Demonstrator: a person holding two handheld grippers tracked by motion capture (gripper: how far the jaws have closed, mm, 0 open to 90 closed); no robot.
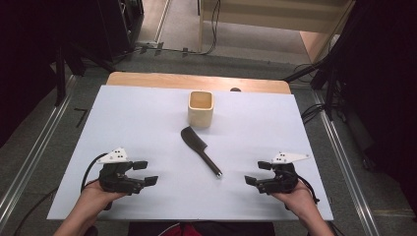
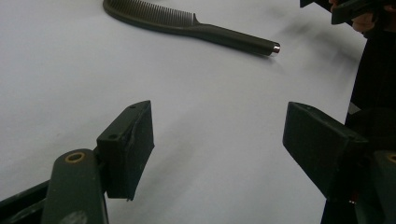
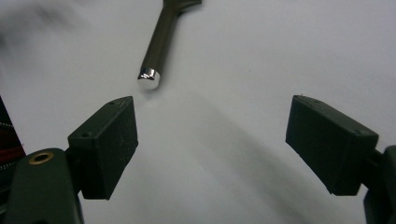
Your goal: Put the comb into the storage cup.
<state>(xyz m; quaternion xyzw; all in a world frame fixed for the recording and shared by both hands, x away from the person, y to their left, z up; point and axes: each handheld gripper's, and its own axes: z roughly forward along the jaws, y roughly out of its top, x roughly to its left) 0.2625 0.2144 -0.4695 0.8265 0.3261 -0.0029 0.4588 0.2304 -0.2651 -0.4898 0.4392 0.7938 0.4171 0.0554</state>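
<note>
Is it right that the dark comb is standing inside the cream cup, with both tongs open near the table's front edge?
Not quite. The high view shows the comb lying flat on the white table, just in front of the cup. Both the left tongs and right tongs are open.

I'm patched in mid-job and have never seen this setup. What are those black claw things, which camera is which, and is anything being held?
No robot here: a person holds a hand-operated two-jaw tool in each hand. The high view looks down on the white table, with the left gripper and right gripper near its front edge. The other two pictures come from cameras riding on each gripper, looking along its black jaws. On the table lie a dark comb and, beyond it, a square cream cup standing upright. Both grippers are open and empty; the comb's metal-tipped handle end points toward the right gripper.
</note>
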